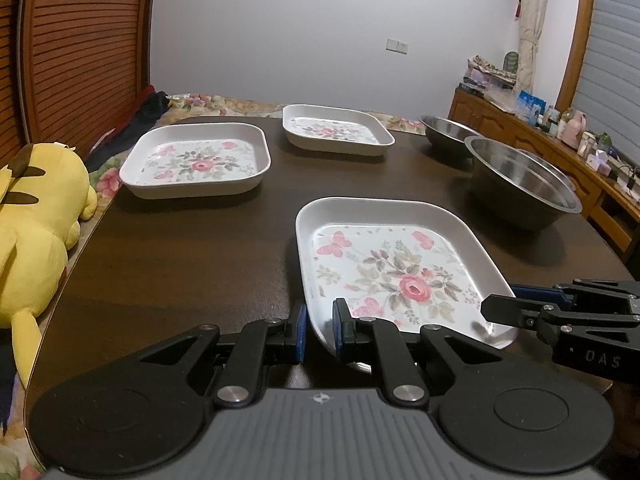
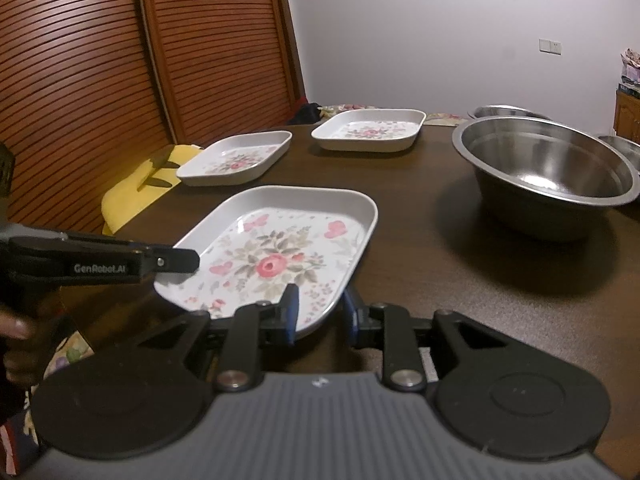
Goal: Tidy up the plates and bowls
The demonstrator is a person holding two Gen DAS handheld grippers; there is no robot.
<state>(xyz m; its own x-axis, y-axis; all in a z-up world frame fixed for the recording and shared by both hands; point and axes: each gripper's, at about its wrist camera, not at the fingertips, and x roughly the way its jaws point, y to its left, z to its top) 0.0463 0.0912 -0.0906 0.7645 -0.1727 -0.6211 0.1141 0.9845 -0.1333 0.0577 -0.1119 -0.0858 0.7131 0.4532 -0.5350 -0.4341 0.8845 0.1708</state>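
We have the near plate [image 1: 384, 268] by both near corners: our left gripper [image 1: 320, 330] straddles its near-left rim, pads either side and seemingly pinching it, and our right gripper [image 2: 318, 312] does the same at the near-right corner. The plate sits near us on the dark table [image 1: 192, 248], perhaps tipped up slightly at our edge.

We judge this the first pickup. Next we must lift it level and carry it onto one of the two far plates, the left one [image 1: 196, 164] or the farther one [image 1: 336, 130], then nest the steel bowls.

The left view shows two bowls, a near one [image 1: 520, 184] and one behind [image 1: 448, 130], plus a yellow plush toy [image 1: 36, 224]. The right view adds a hand [image 2: 16, 344] gripping the left tool.
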